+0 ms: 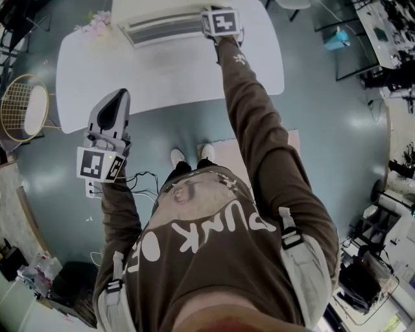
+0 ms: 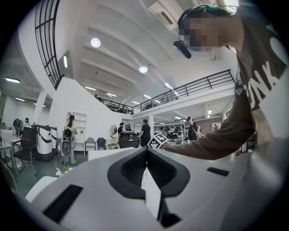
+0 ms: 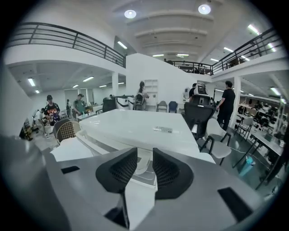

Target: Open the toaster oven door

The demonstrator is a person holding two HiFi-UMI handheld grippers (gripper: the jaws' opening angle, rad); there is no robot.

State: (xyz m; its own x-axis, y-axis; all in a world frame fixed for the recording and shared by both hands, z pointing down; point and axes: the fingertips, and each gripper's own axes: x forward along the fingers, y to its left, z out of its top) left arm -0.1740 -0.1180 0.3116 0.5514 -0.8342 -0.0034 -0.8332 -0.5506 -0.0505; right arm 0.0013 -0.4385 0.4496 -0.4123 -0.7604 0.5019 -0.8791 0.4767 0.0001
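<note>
The toaster oven (image 1: 159, 26) sits at the far side of the white table (image 1: 168, 78). The right gripper (image 3: 144, 151) faces it with jaws apart, and the left gripper (image 2: 146, 155) is closed and empty. The door probably swings stiffly on hinges. The pale bar (image 3: 143, 168) between the jaws, seemingly its smooth handle, is the place to grip.

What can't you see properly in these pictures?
- Toaster oven: the head view's top edge cuts it off, so its door barely shows.
- Right gripper: in the head view its marker cube hides the jaws. Its own view shows them apart, but whether they touch the oven is unclear.
- Label on the oven's top: the print is too small in the right gripper view.
- Left gripper: in its own view its body hides most of the oven.
</note>
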